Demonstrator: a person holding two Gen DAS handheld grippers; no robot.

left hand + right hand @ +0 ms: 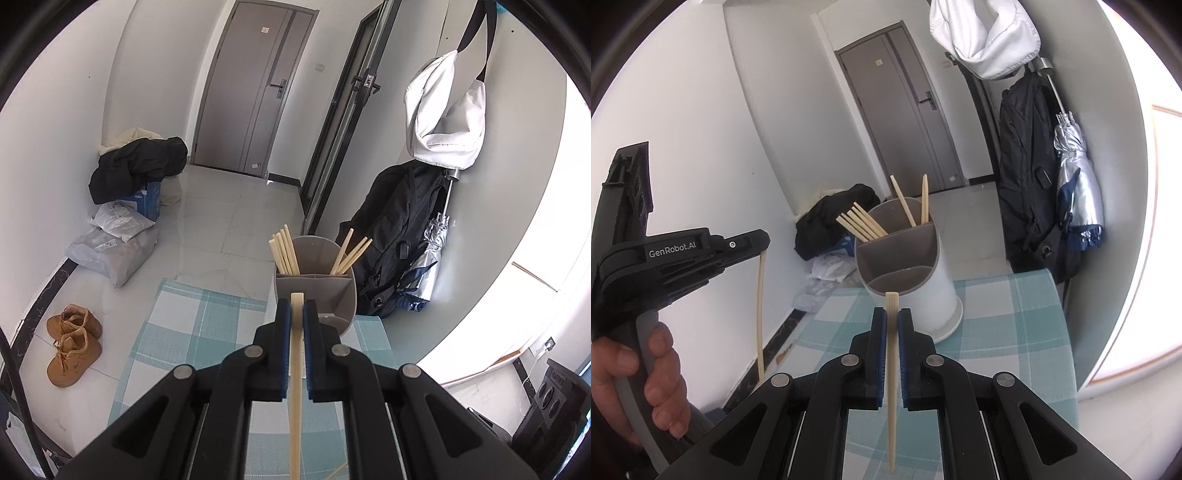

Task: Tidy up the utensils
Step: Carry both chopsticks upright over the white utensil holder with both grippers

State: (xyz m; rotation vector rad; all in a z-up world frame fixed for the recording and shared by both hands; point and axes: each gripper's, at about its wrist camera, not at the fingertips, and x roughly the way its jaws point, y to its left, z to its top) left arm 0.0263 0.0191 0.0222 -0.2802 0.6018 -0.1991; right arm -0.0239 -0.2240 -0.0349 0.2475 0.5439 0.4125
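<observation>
A grey-and-white utensil holder (316, 291) (908, 273) with divided compartments stands on the checked cloth. Several chopsticks (284, 249) lean in its far left compartment and a few (349, 254) in the far right one. My left gripper (296, 314) is shut on a pale chopstick (295, 387), held upright just in front of the holder. It also shows at the left of the right wrist view (762, 243), its chopstick (760, 314) hanging down. My right gripper (892, 321) is shut on another chopstick (892, 380), close before the holder's near compartment.
The table with the blue-white checked cloth (199, 332) (1008, 332) ends just behind the holder. Beyond are the floor, brown boots (72, 343), bags and a black coat (136, 166), a hanging backpack (1027, 177), a folded umbrella (1078, 184) and a grey door (251, 88).
</observation>
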